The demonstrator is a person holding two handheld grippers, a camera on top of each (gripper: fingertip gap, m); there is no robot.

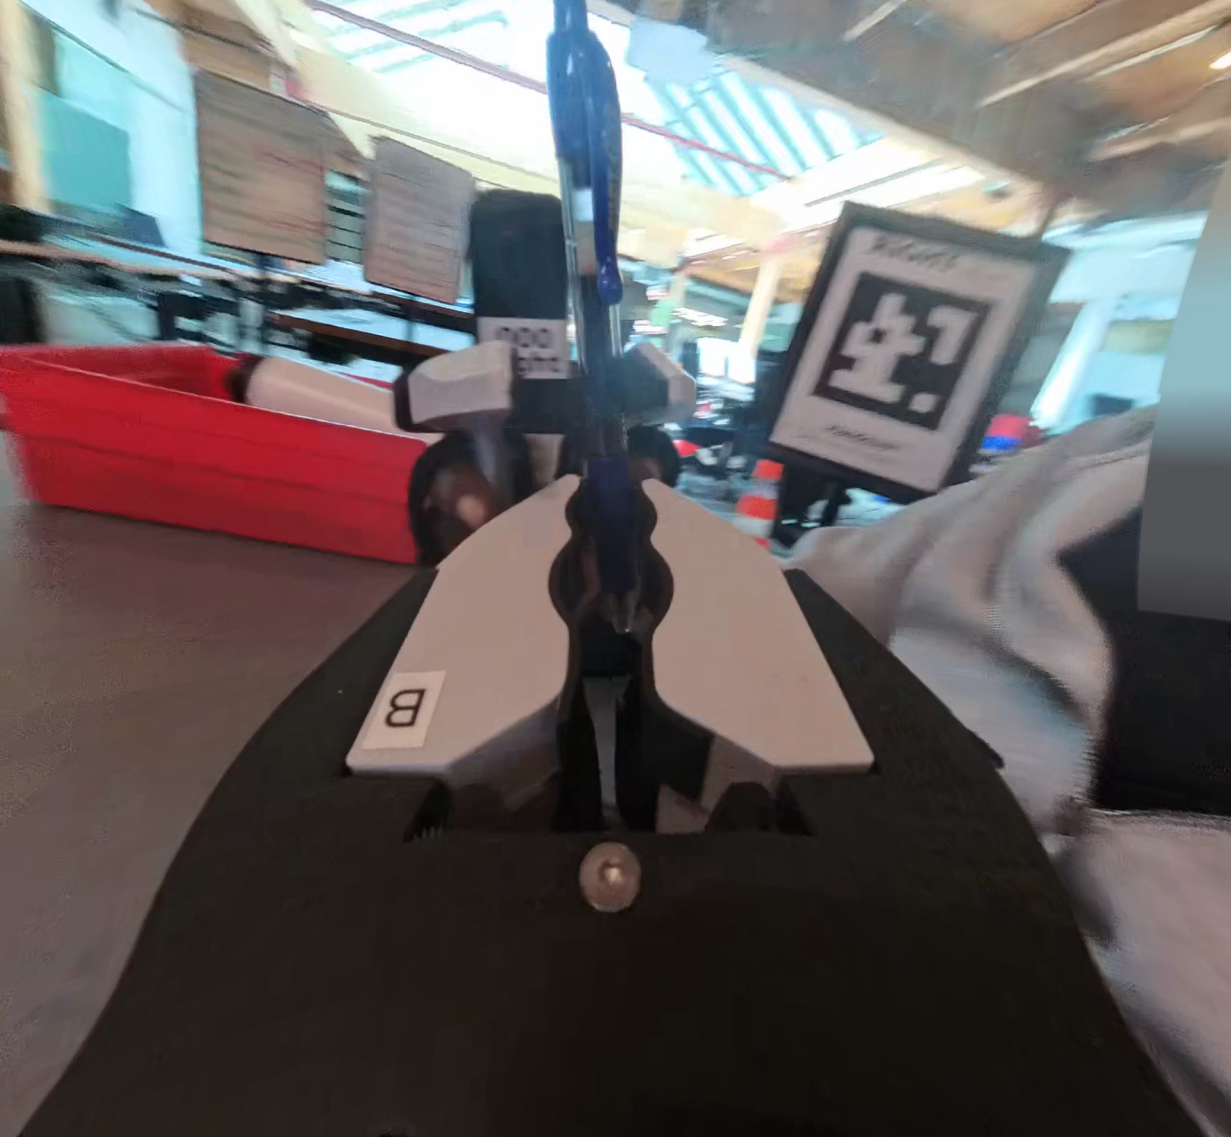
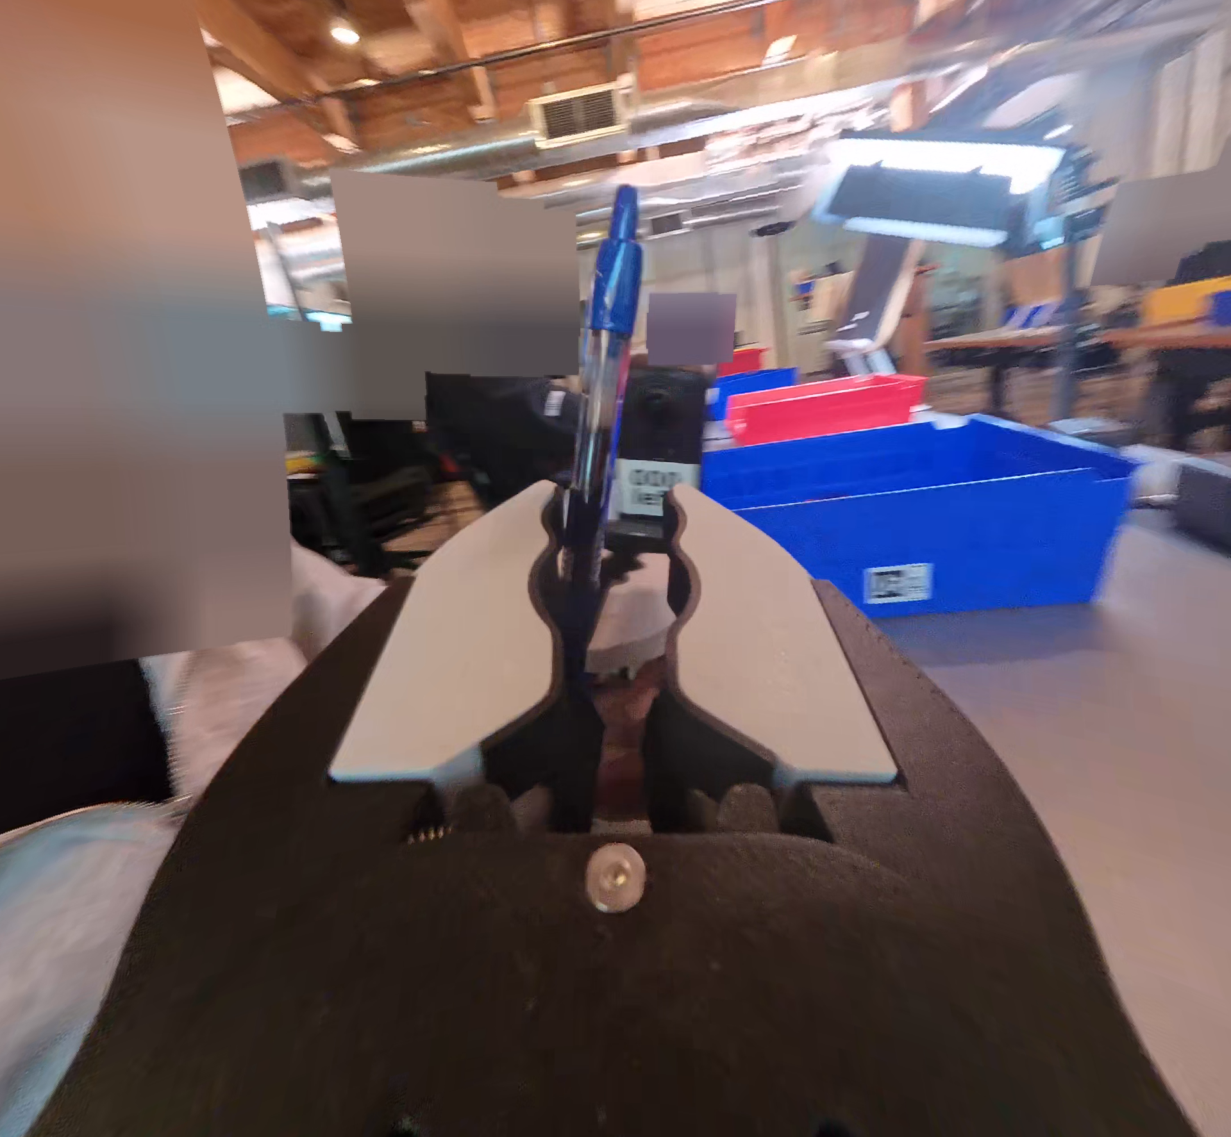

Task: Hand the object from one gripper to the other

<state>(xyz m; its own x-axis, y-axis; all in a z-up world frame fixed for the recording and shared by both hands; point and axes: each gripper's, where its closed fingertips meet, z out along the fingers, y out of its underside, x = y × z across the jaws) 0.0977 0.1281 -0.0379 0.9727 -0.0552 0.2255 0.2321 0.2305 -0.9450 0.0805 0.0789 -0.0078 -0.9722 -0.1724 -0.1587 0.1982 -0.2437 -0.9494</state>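
Bins: a red plastic bin on the dark table holds a white roll; blue plastic bin, contents hidden.
Pen: blue clear-barrelled ballpoint pen stands upright.
Left gripper: clamped on its lower end.
Right gripper: fingers apart around the barrel.
Left view only: black-and-white marker board.

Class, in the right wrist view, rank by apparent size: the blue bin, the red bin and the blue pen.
1. blue bin, largest.
2. and 3. red bin and blue pen: unsure; the bin sits farther back, the pen close to the camera.
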